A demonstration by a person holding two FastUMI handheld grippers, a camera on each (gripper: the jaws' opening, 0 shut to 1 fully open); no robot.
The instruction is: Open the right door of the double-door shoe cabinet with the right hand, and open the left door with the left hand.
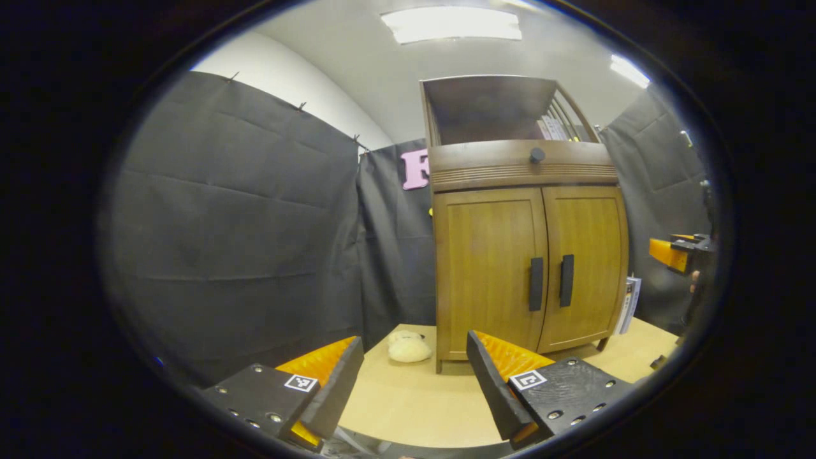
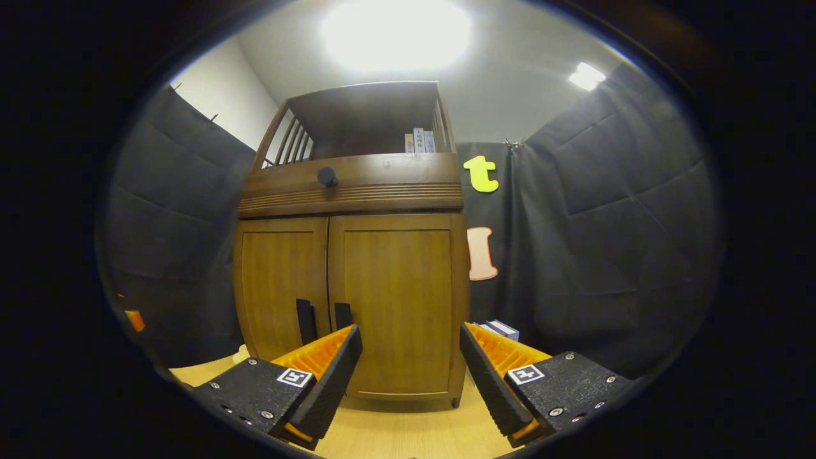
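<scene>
Both doors [image 2: 344, 306] shut flush; both grippers' jaws gape, well apart from them.

We can read almost no text here; the booth's lettering aside, what print there is comes too small or too blurred for us. In the right gripper view a few book spines [image 2: 419, 141] stand on the upper shelf of the shoe cabinet [image 2: 395, 185] and bear vertical print that we cannot make out; in the left gripper view a printed booklet [image 1: 628, 305] leans at the cabinet's side, its print also unreadable to us; square black-and-white marker tags [image 1: 301, 382] sit on the claw fingers in both views, carrying a coded pattern with no words or numbers.
</scene>
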